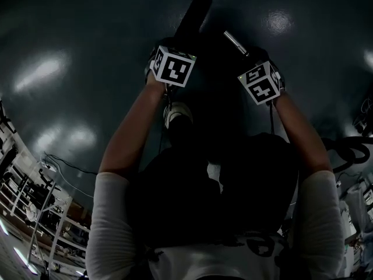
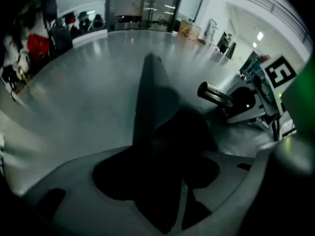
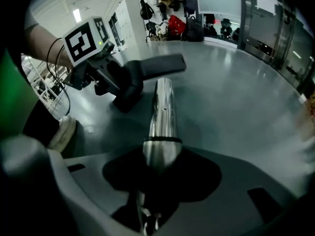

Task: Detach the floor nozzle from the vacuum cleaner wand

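Note:
The black floor nozzle (image 1: 195, 13) lies on the dark glossy floor, apart from the chrome wand (image 1: 235, 42), whose open end (image 2: 212, 93) shows bare. My left gripper (image 1: 178, 48) points steeply down over the nozzle's neck (image 2: 150, 97). Its jaws stand open around the neck, with a thin sliver of floor showing beside it. My right gripper (image 1: 253, 57) is shut on the wand (image 3: 162, 112), which runs out from between its jaws toward the nozzle (image 3: 157, 65). In the right gripper view the left gripper (image 3: 123, 90) sits at the nozzle's neck.
The person's shoe (image 1: 176, 114) stands just behind the left gripper, and also shows as the shoe (image 3: 61, 134) in the right gripper view. A black hose (image 1: 349, 150) loops at the right. Metal racks (image 1: 35, 209) stand at the lower left. Hung coats and bags (image 3: 177, 26) line the far wall.

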The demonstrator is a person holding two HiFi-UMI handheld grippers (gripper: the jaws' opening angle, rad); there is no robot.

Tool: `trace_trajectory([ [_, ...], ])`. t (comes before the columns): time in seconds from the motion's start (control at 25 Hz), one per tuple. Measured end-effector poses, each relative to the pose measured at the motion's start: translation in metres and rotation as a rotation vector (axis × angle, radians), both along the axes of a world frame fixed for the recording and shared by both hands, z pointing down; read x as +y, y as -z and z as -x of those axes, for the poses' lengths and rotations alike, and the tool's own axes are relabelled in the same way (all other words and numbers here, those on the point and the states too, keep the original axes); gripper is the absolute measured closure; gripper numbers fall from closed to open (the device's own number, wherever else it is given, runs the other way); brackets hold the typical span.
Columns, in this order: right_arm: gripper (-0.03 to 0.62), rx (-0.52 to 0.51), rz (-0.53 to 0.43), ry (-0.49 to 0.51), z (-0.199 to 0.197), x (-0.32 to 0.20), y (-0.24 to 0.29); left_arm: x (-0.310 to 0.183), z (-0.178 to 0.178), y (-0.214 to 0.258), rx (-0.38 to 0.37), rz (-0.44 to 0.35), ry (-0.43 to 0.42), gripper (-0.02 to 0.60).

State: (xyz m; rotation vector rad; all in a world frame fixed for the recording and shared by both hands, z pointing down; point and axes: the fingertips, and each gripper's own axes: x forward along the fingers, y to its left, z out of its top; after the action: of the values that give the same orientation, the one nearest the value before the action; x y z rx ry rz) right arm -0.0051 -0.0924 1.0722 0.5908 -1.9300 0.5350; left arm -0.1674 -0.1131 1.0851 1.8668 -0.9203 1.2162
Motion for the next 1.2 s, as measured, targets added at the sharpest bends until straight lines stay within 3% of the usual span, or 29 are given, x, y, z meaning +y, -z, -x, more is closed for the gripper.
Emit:
trace_trajectory([
  [0.08, 0.422, 0.014, -0.013, 0.023, -0.003, 0.002, 0.001, -0.004, 0.001, 0.002, -0.048, -0.07, -0.048, 0.29],
  [0.16, 0.421, 0.023, -0.033, 0.029, -0.007, 0.001, 0.001, -0.006, 0.002, 0.002, -0.059, -0.092, -0.047, 0.235],
  [0.28, 0.353, 0.043, -0.082, 0.044, -0.01, -0.007, 0.003, -0.006, 0.007, 0.003, -0.054, -0.114, -0.033, 0.232],
  [0.4, 0.342, 0.0, -0.123, 0.039, -0.002, -0.016, 0.023, -0.004, 0.013, 0.018, -0.02, -0.15, 0.008, 0.229],
  [0.56, 0.344, -0.198, -0.216, -0.111, 0.004, -0.039, 0.079, -0.002, 0.01, 0.056, 0.079, -0.252, 0.072, 0.23],
  [0.68, 0.354, -0.297, -0.319, -0.265, -0.009, -0.066, 0.12, -0.01, 0.015, 0.086, 0.103, -0.372, 0.112, 0.232],
  [0.72, 0.421, -0.3, -0.355, -0.314, -0.014, -0.073, 0.134, -0.014, 0.02, 0.099, 0.098, -0.41, 0.139, 0.243],
  [0.76, 0.525, -0.298, -0.39, -0.363, -0.019, -0.079, 0.149, -0.019, 0.028, 0.114, 0.087, -0.448, 0.178, 0.299],
  [0.8, 0.584, -0.301, -0.419, -0.406, -0.023, -0.085, 0.166, -0.025, 0.035, 0.132, 0.074, -0.486, 0.227, 0.395],
  [0.88, 0.591, -0.33, -0.46, -0.463, -0.03, -0.099, 0.203, -0.044, 0.044, 0.171, 0.055, -0.557, 0.322, 0.548],
  [0.92, 0.591, -0.348, -0.473, -0.48, -0.032, -0.102, 0.223, -0.053, 0.045, 0.193, 0.059, -0.585, 0.349, 0.577],
  [1.04, 0.591, -0.389, -0.482, -0.518, -0.029, -0.094, 0.297, -0.062, 0.039, 0.277, 0.1, -0.628, 0.35, 0.577],
  [1.2, 0.591, -0.417, -0.499, -0.518, -0.038, -0.066, 0.425, -0.047, 0.014, 0.418, 0.222, -0.59, 0.342, 0.577],
])
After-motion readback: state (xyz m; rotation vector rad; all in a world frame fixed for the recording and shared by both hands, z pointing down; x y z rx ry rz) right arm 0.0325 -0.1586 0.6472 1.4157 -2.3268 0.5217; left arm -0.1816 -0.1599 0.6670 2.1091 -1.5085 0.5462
